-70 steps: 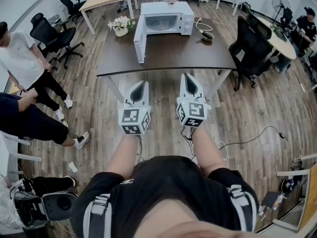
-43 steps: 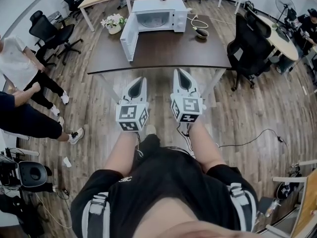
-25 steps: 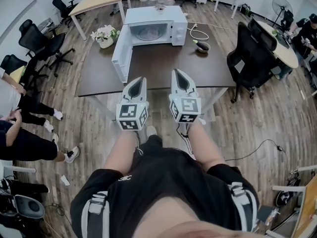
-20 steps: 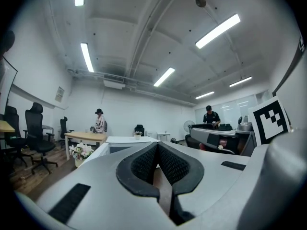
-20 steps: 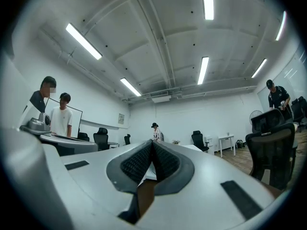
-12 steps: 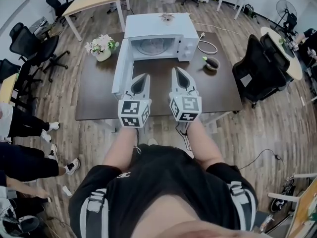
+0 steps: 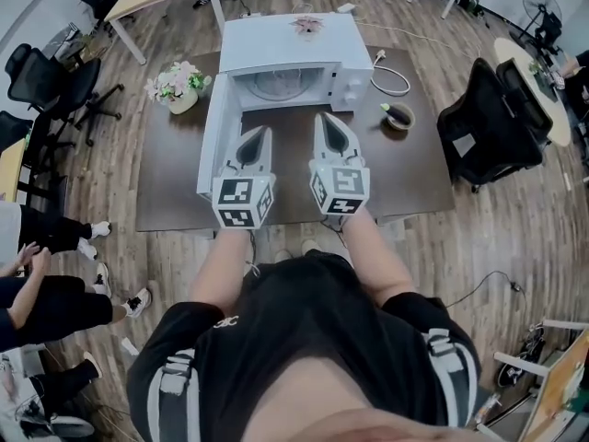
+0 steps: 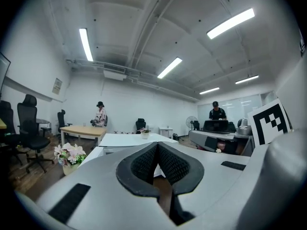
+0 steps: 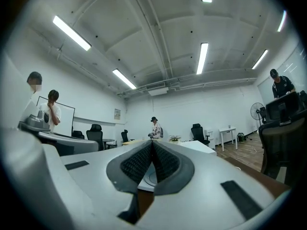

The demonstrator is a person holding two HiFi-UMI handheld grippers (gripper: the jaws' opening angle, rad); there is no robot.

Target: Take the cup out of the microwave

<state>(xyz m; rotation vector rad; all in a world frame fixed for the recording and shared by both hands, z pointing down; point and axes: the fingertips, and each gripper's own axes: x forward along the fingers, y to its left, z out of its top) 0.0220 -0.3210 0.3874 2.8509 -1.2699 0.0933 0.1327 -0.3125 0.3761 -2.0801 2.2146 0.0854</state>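
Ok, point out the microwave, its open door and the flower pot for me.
microwave (image 7: pixel 290 44), head view, on its flat white top.
microwave door (image 7: pixel 219 145), head view, middle of the swung-open panel.
flower pot (image 7: pixel 174 85), head view, on the blossoms just above the pot.

a dark brown surface (image 7: pixel 419 168) stands on a wood-plank floor (image 7: pixel 515 238). a white microwave (image 7: pixel 285 49) sits at its far middle with the door (image 7: pixel 213 136) swung open to the left, and a pot of pale flowers (image 7: pixel 173 87) stands near that door on the left part. right of the microwave a white cable (image 7: pixel 394 74) lies looped, and near it sits a small dark round dish (image 7: pixel 398 116) with something green in it, too small to tell.
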